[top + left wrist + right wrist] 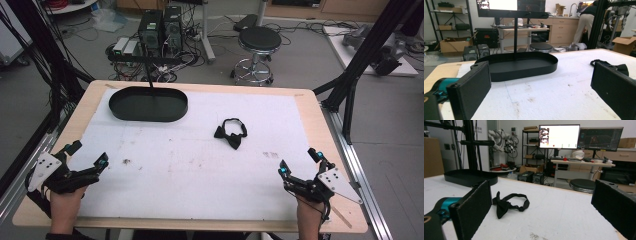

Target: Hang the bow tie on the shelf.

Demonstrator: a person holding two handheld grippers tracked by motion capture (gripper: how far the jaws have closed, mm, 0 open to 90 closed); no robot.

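1. At the lower left of the high view, the left gripper (pixel 87 155) rests on the near edge of the white mat (pixel 200 170), its jaws spread wide with nothing between them.
2. At the lower right of the same view, the right gripper (pixel 299 161) sits low over the mat, jaws likewise spread apart and empty.
3. Right of centre in the high view lies the black bow tie (pixel 231 134), flat on the mat with its strap looped behind it, well apart from both grippers.
4. In the right gripper view the bow tie (pixel 507 205) lies left of centre, beyond the jaws.
5. In the upper left of the high view stands the black oval tray (pixel 148 104), a thin black post rising from it.
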